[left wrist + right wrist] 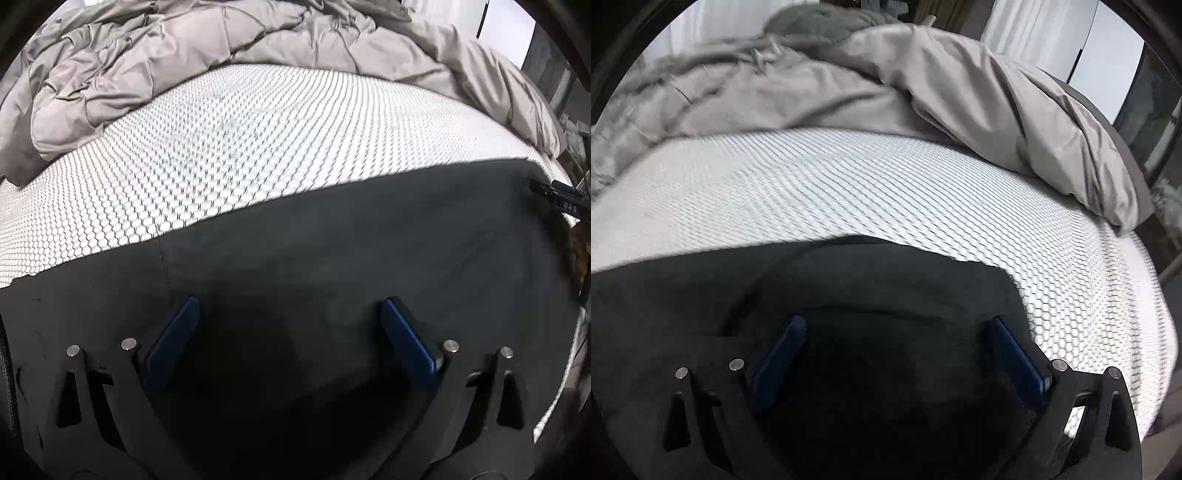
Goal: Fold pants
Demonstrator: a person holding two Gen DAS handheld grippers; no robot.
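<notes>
Dark grey pants (332,229) lie flat on a white mattress (221,147) with a honeycomb pattern. In the left wrist view my left gripper (291,306) is open, its blue pads (173,339) spread wide just above the dark cloth. The tip of my right gripper (554,201) shows at the right edge of the pants. In the right wrist view the pants (849,280) fill the lower left, with a corner reaching toward the right. My right gripper (897,328) is open over them, blue pads (1015,358) apart. Neither holds cloth.
A crumpled grey duvet (184,55) is heaped along the far side of the mattress and hangs down at the right (1034,129). The mattress edge (1145,332) drops off at the right. A window (1108,55) stands behind.
</notes>
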